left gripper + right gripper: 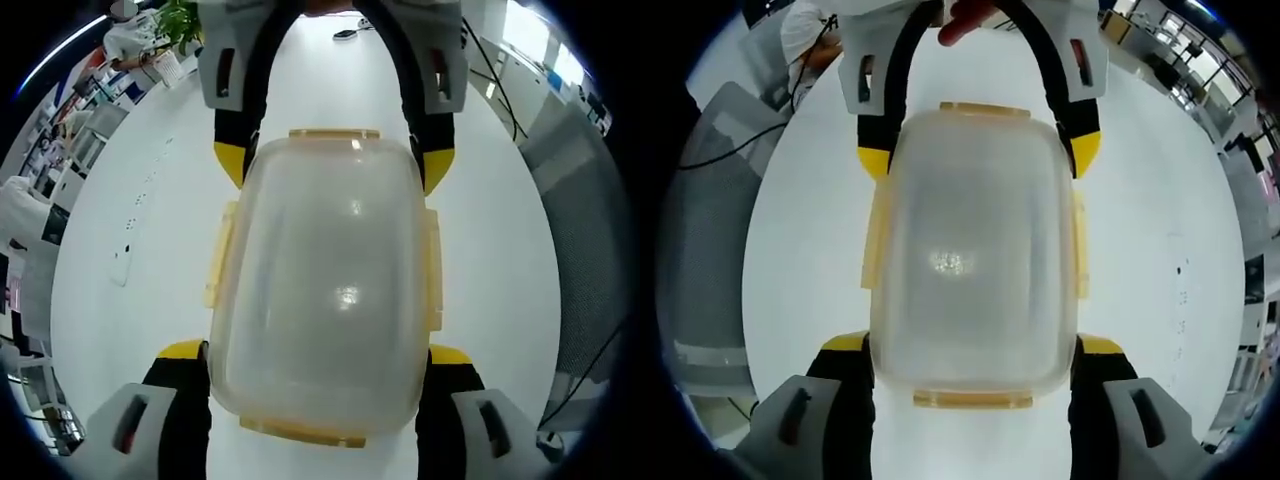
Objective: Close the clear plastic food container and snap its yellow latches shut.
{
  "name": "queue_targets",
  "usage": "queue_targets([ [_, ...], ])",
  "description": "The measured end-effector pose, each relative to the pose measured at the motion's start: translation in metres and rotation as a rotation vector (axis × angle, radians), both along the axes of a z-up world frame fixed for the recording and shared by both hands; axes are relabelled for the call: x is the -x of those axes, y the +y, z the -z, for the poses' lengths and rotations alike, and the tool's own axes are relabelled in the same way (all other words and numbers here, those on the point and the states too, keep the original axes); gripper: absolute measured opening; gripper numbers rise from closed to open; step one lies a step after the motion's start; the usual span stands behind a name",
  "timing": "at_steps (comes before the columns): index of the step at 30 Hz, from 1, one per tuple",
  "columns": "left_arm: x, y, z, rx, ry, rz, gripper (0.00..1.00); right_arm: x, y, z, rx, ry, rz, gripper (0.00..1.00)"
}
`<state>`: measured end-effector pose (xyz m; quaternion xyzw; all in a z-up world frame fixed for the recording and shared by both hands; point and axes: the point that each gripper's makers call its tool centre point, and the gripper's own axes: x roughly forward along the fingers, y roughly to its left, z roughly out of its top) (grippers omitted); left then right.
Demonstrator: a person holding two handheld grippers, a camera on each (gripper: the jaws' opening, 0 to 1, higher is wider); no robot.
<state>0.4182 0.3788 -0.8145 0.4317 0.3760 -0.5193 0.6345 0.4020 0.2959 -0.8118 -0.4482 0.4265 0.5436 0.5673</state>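
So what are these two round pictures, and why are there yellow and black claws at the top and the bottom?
They are pictures from two little cameras. A person holds a grabbing tool in each hand, and each tool carries a camera that looks along its two claws. In the left gripper view, the left gripper comes up from the bottom, and the claws at the top are the other tool, the right gripper, facing it. The right gripper view is the same scene from the opposite end. Between them is a clear plastic container with its lid on and pale yellow latches around the edge. It sits over a white table. Each tool's claws sit on either side of one end of the box.
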Motion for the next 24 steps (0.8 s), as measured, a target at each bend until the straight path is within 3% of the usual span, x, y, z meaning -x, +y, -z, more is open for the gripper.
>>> queue_targets([
  [4,-0.001,0.003,0.003,-0.051,-0.018,0.053,0.85,0.0,0.001,0.0,-0.005,0.001,0.01,0.79],
  [8,-0.002,0.0,-0.002,0.032,0.027,0.004,0.85,0.001,0.001,-0.003,-0.042,-0.013,0.007,0.79],
  [13,0.0,0.004,-0.005,0.072,0.017,-0.002,0.84,-0.001,0.002,-0.006,-0.116,-0.051,0.002,0.77],
  [16,-0.002,0.002,-0.008,0.144,-0.004,-0.037,0.85,-0.002,0.004,-0.007,-0.185,-0.056,0.073,0.78],
  [20,-0.001,0.004,-0.012,0.249,-0.048,-0.073,0.88,-0.005,0.008,-0.011,-0.315,-0.115,0.148,0.86],
  [24,-0.004,0.011,-0.018,0.377,-0.105,-0.179,0.87,-0.005,0.005,-0.012,-0.399,-0.174,0.238,0.91],
])
